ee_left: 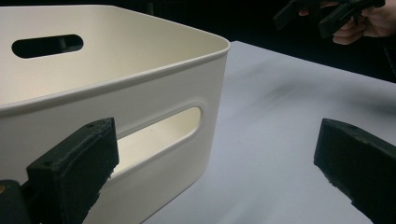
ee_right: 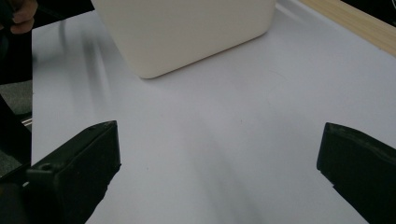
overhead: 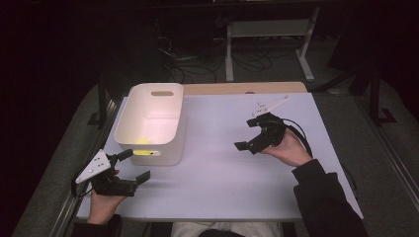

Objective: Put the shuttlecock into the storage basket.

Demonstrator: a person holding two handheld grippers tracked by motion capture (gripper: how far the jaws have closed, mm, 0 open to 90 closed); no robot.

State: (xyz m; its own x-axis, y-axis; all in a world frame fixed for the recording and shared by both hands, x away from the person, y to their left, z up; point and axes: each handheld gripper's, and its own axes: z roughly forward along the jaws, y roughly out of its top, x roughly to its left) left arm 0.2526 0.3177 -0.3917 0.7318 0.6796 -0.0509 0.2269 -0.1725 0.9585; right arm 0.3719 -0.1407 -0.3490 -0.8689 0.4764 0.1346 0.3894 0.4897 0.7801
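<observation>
High view has both jaws apart and empty: left hand-held gripper (overhead: pixel 129 167) sits beside the white bin (overhead: pixel 129 129) and could nudge it sideways, while the right hand-held gripper (overhead: pixel 253 134) hovers well apart.

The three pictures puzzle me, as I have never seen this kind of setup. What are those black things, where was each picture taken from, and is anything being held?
A person sits at a white table, with a hand-held gripper in each hand: the left hand-held gripper and the right hand-held gripper. Each is a black tool with two jaws. The high view looks down from above. The other two views come from cameras riding on each gripper, looking between its own jaws. On the table stands a white bin with handle slots; something small and yellow lies inside. Both grippers are open and hold nothing.
</observation>
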